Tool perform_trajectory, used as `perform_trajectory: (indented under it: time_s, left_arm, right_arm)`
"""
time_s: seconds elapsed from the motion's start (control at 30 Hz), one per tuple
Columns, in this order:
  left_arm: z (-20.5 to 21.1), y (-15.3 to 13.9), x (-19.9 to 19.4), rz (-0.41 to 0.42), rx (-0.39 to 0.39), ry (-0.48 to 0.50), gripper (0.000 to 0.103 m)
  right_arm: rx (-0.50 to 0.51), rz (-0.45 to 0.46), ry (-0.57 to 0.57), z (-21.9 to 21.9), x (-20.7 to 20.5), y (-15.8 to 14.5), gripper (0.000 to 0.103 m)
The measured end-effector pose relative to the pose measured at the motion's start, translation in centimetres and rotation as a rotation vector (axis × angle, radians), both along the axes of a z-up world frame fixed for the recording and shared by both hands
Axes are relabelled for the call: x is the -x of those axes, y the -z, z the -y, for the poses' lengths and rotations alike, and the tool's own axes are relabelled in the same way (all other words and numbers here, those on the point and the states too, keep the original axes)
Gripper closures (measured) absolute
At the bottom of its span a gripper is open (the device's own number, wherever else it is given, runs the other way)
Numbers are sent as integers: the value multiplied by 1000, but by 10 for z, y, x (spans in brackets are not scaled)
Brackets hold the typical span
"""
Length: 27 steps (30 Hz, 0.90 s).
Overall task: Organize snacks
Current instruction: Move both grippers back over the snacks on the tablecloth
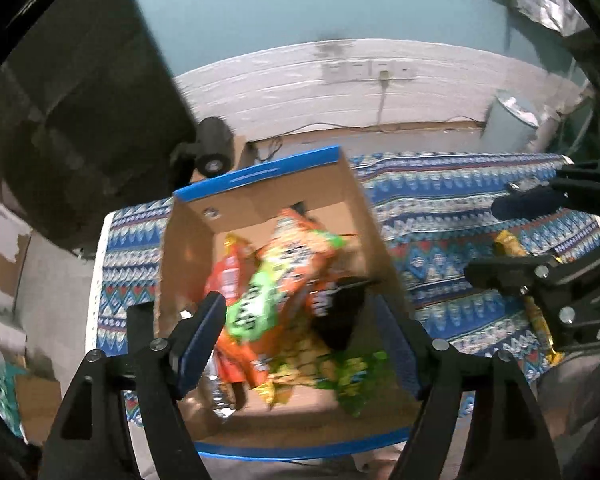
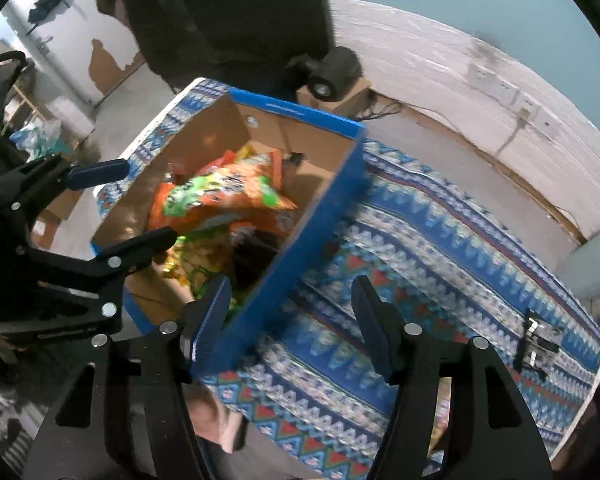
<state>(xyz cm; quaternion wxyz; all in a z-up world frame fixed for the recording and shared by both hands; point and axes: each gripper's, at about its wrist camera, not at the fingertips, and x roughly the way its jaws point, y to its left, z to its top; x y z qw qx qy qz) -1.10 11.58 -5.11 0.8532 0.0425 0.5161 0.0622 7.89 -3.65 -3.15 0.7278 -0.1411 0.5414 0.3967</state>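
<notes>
The snacks (image 1: 276, 280), a loose heap of orange, green and yellow packets, lay inside the open cardboard box (image 1: 260, 184), which stood on the patterned cloth of the counter (image 1: 460, 208). One yellow packet (image 1: 508, 242) lay outside on the cloth, close by the right gripper (image 1: 496, 240). The step in hand looked like gathering that stray into the box; done well, it would mean closing on the packet's middle rather than a crinkly end, lifting clear of the blue rim, and letting go low over the heap so nothing bounced out.

The left gripper (image 1: 300, 336) hung above the box's near end, tilted down into it, its fingers (image 1: 200, 340) wide apart with nothing between them. The right gripper's fingers (image 2: 372, 328) stood wide apart too, empty, over the cloth just beside the box's blue wall.
</notes>
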Motion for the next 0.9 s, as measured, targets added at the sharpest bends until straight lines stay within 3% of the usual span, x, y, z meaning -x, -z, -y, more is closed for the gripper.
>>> perform_trajectory:
  time_s: [0.07,0.57,0.9]
  left_arm:
    - [16,-1,-4,4,-3,10,17]
    - [121,18,-34,-79,23,153,17]
    - [172,52,-54,-165,73,201,17]
  right_arm:
    - [10,15,33,17,-5,0,32]
    - [65,-9,251,158,-40,22,32]
    - [151,-57,258,218,-37,60,32]
